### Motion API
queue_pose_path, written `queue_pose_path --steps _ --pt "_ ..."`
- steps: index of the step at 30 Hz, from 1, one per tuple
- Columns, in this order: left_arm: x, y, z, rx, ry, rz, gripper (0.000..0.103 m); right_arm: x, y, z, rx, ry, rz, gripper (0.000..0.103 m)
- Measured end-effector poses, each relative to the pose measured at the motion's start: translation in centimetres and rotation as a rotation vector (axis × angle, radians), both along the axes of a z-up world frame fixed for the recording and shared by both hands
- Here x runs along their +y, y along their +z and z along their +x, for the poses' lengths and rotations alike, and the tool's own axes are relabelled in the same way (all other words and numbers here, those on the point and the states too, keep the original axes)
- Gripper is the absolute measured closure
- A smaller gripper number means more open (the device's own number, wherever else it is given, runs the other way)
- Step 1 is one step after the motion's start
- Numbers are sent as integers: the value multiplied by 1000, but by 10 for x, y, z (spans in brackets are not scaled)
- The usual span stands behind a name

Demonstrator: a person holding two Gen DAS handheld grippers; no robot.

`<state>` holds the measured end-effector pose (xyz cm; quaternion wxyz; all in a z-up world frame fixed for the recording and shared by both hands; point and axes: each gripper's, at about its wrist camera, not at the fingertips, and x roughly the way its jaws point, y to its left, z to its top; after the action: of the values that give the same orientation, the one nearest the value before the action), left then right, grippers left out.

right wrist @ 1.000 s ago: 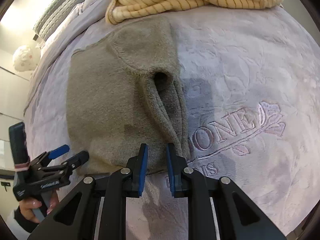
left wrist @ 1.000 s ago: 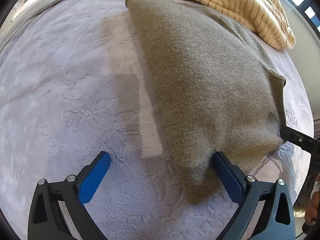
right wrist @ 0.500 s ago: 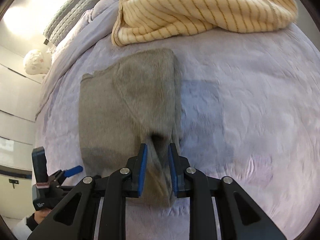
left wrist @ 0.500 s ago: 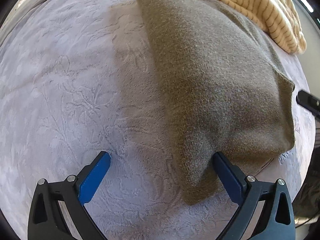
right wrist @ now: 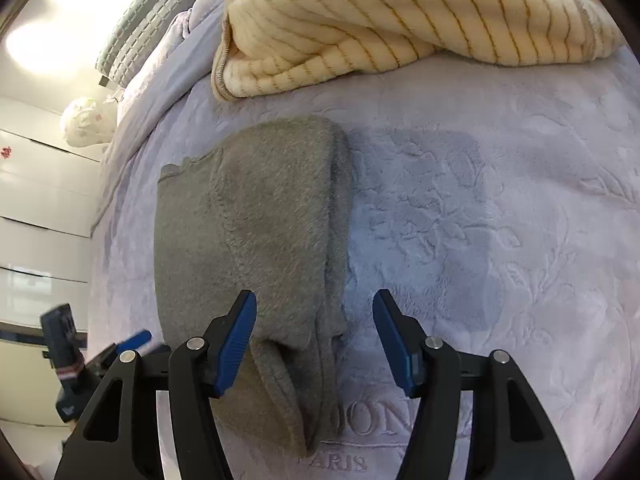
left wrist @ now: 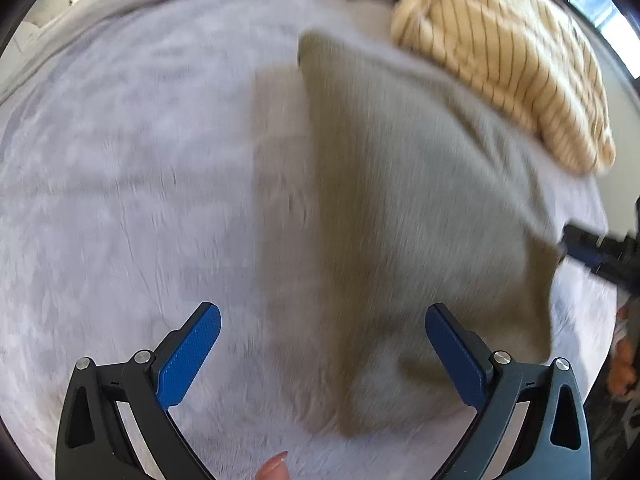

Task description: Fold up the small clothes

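The grey garment runs near-to-far; its near end lies between the right hand-held gripper, whose jaws have just been opening, pads clear of the cloth; the left hand-held gripper is spread wide, empty.

A: Left side, go.

B: My left gripper points steeply down, jaws spread wide, blue pads clear on both sides. A fingertip shows at the bottom edge. View's blurred.

A: Right?

B: My right gripper is angled down too. Its jaws have just been opening; they stand apart now, pads pressing on nothing. In my left view it shows at the right edge, small and blurred. From my right view the left one sits at lower left.
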<state>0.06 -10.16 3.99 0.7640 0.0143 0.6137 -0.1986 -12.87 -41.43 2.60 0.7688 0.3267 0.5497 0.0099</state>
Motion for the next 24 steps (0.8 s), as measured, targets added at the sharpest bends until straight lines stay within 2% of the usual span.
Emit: queue_pose_path --steps 5,9,13,18,21,24 --pt "-11 -2 32 41 37 -26 1 -15 -15 8 0 -22 125 34" --pt "-14 -20 47 67 82 -53 1 -23 -25 18 -14 -22 212 32" --pt "-11 -39 53 149 136 -133 1 -26 -42 30 -4 -18 301 31" --pt "-21 -37 59 132 107 -175 1 -19 -72 46 36 -22 436 31" --pt "-34 -42 64 151 80 -213 1 -9 -80 59 49 -8 462 29" --pt "-44 -47 68 177 62 -235 1 6 -72 75 27 59 461 28"
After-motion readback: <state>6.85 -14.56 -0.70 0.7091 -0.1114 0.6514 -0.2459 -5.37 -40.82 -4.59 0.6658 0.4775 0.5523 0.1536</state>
